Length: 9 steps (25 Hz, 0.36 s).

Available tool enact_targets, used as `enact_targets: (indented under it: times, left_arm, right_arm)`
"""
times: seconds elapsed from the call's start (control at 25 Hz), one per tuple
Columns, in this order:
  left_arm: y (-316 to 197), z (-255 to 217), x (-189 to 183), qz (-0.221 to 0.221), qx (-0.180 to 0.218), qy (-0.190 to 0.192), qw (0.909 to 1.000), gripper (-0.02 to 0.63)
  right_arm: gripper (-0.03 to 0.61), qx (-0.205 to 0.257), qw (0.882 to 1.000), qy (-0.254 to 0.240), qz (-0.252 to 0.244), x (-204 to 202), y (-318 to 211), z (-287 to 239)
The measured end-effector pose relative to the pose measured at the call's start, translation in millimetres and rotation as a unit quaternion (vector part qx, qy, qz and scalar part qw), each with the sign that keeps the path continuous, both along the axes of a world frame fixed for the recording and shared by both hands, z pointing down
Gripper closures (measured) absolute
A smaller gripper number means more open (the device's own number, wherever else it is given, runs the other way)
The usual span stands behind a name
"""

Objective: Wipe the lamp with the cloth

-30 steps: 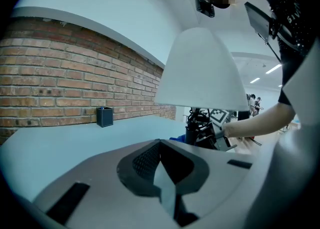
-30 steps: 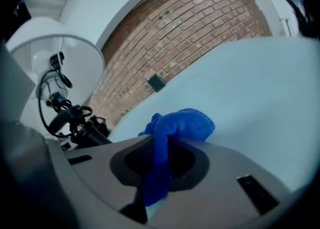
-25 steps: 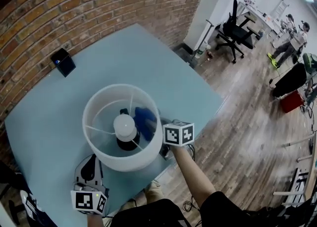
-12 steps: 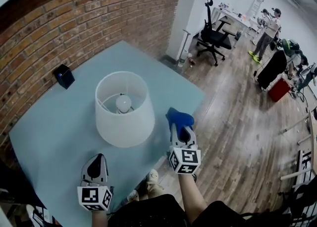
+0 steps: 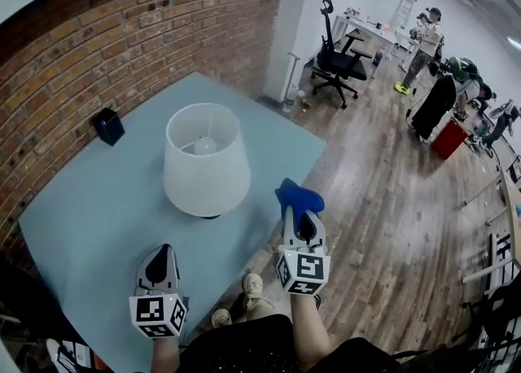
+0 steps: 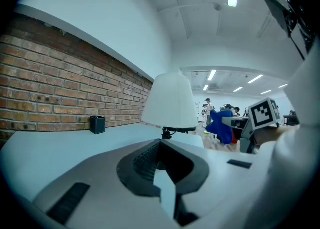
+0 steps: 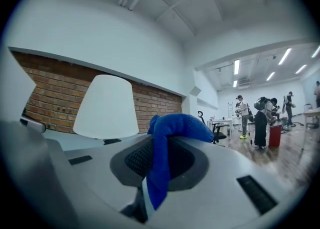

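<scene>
1. Right gripper (image 5: 299,215): jaws clamped on the blue cloth (image 5: 298,195). The cloth bunches up over the fingertips, and one fold hangs down between the jaws in the right gripper view (image 7: 161,173).
2. Left gripper (image 5: 162,252): jaws drawn together with only a thin sliver between them, holding nothing. It sits low over the blue table (image 5: 89,200).
3. The lamp (image 5: 206,164) stands upright ahead of both grippers, to the forward-left of the right one and forward-right of the left one. It is apart from both, and the cloth is not touching it.
4. A small black box (image 5: 109,126) sits beyond the lamp by the brick wall, well clear of both grippers.
5. Handling, judged:
   - The cloth is soft and limp, and it grips well where it is bunched.
   - The shade (image 7: 106,108) looks thin, light and easily dented or tipped.
   - The bulb inside is fragile.
6. Hold point, judged: steady the lamp at the dark base (image 6: 166,133) under the shade, not at the shade itself. Wipe with light pressure.
</scene>
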<state>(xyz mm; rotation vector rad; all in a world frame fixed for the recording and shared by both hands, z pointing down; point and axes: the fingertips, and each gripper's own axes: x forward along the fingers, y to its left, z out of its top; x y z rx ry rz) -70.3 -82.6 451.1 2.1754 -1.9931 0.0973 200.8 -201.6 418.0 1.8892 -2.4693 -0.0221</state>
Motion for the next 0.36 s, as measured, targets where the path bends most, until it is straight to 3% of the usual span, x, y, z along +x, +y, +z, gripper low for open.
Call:
enact_targets:
  times: [0.36]
  left_arm:
    - [0,4,-13,-0.007,0.028,-0.019,0.9994,0.606]
  right_arm:
    - [0.520,0.013,1.000,-0.018,-0.009,-21,15,8]
